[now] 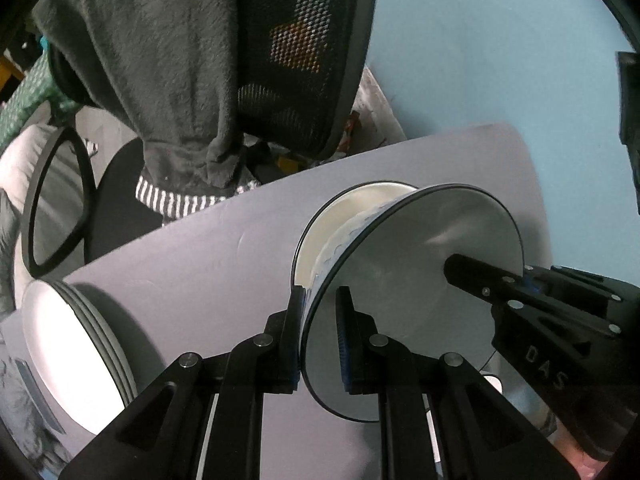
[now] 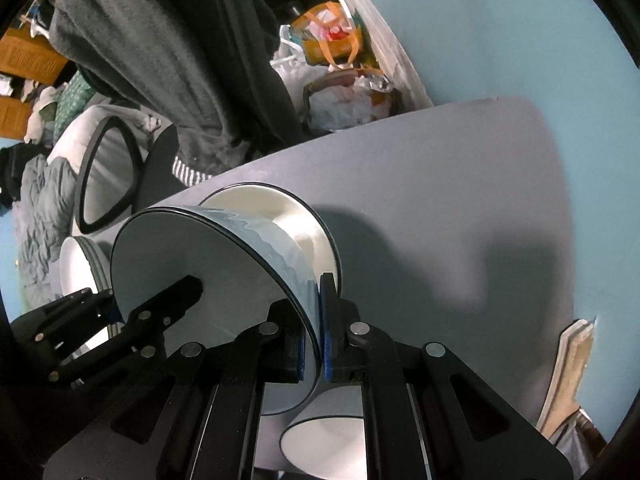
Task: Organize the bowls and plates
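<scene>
Both tongs grip one bowl (image 1: 400, 280) by opposite sides of its rim: the left gripper (image 1: 318, 340) and the right gripper (image 2: 314, 338) are each clamped on its wall, holding it above another white bowl (image 2: 280, 216) on the grey table (image 2: 440, 200). If either hand pulls or twists differently, the thin rim may slip from the pads and knock the bowl beneath; a stack of plates (image 1: 80, 360) sits well apart on the table

A pale bowl (image 1: 408, 280) with a thin dark rim and a wavy blue band on its outer wall sits nested in a white bowl (image 1: 340, 220), which shows just behind it on the grey table's middle. A stack of white plates with grey edges (image 1: 76, 356) lies well apart to the left. Another white bowl with a dark rim (image 2: 324, 444) sits nearer, low in the right wrist view.
</scene>
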### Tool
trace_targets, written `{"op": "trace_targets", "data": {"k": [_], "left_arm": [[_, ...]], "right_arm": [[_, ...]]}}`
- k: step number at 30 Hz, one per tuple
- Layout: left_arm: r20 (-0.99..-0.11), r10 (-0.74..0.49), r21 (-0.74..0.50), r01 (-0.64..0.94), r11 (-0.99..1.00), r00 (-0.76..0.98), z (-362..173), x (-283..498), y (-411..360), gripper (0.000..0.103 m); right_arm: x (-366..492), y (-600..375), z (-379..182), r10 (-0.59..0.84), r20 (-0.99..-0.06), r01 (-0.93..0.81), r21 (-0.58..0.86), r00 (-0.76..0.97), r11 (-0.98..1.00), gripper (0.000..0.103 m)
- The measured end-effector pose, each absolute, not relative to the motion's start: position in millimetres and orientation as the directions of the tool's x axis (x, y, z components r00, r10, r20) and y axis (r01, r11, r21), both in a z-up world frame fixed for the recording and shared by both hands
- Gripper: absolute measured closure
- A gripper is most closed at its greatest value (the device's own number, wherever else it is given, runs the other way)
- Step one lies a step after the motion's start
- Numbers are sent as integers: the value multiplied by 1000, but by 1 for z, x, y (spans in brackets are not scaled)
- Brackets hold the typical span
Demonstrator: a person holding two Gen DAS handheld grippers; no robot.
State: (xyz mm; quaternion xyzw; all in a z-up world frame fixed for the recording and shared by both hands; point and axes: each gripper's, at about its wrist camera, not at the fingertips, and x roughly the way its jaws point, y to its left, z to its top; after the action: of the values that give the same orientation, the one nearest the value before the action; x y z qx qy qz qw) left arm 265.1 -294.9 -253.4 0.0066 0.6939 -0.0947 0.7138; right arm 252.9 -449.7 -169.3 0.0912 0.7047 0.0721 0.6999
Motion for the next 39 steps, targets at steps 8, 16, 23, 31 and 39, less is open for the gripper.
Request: {"op": "trace_targets", "data": {"k": [8, 16, 23, 31, 39], "left_arm": [[-999, -14, -5, 216, 976, 40, -256, 271, -301, 89], [-999, -44, -39, 203, 978, 23, -258, 274, -293, 89], [-996, -84, -78, 177, 981, 23, -252, 271, -288, 85], [-990, -102, -81, 197, 977, 96, -230, 257, -285, 70], [-973, -183, -153, 199, 968, 142, -201, 235, -278, 53]], "right_arm": [[258, -453, -174, 244, -969, 34, 243, -33, 969, 97], [263, -449, -172, 228, -973, 5, 228, -42, 974, 94], [267, -457, -156, 198, -980, -3, 198, -10, 980, 73], [258, -462, -141, 156, -987, -26, 155, 33, 988, 61], [233, -462, -112, 123, -988, -60, 117, 97, 991, 52]]}}
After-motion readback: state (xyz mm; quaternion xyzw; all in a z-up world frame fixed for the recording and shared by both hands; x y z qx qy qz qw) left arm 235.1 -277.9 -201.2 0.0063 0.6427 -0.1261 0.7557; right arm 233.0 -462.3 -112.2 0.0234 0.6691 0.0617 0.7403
